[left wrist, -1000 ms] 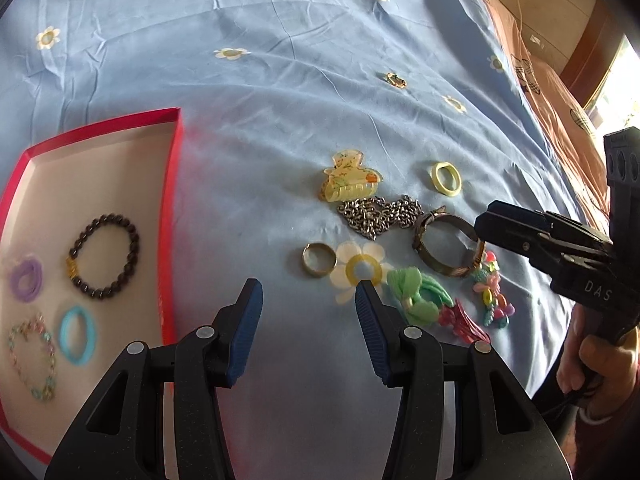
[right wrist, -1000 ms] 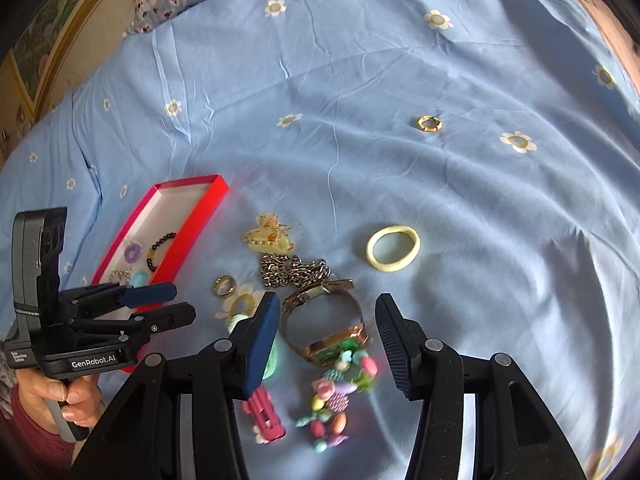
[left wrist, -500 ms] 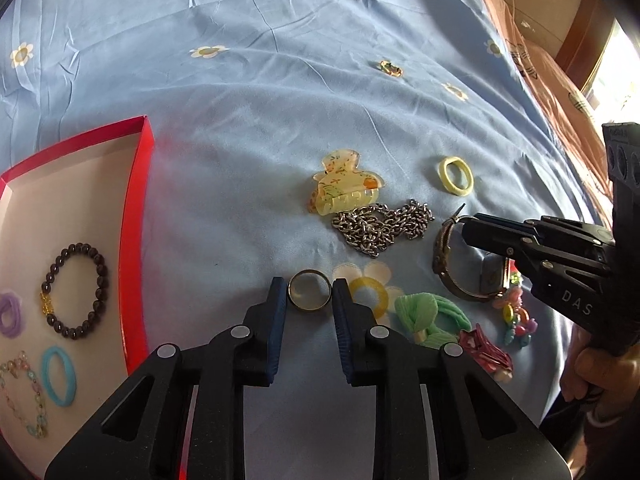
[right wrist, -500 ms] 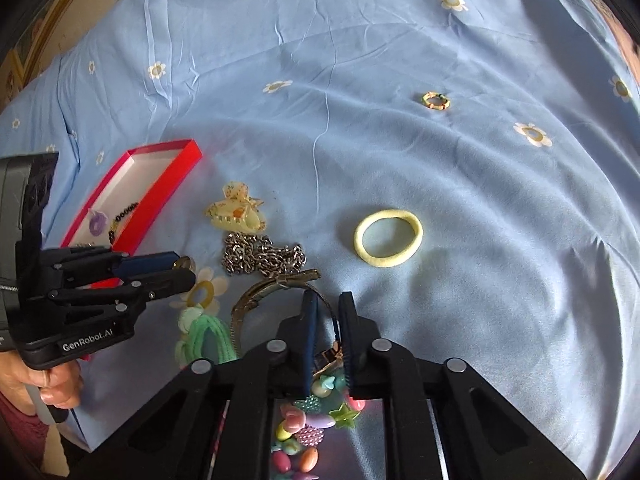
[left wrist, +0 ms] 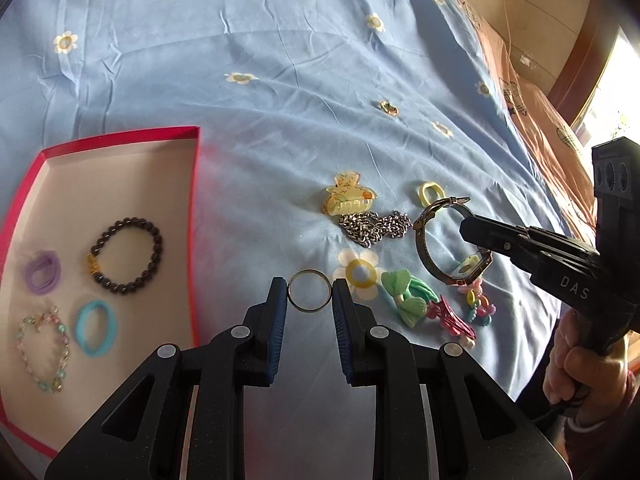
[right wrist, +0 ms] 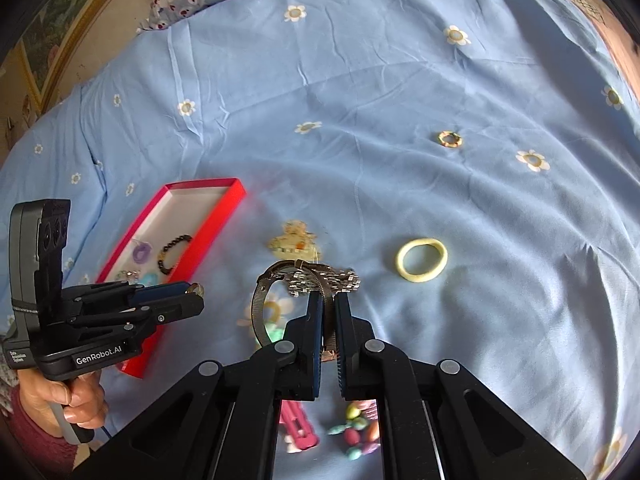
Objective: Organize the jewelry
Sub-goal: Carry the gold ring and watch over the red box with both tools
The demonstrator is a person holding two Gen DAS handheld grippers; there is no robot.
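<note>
Left gripper: fingers clenched on 1 gold ring. Right gripper: fingers grasping 1 wristwatch, lifted above the bed sheet. Red tray: 4 pieces inside.

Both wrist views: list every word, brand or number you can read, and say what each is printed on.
"DAS": on the right gripper body, left wrist view.
"GenRobot.AI": on the left gripper body, right wrist view.
Small white print on the left gripper's rear edge, right wrist view: too small to read.
The watch face: too small to read.
The box and the other jewelry show no text.
</note>
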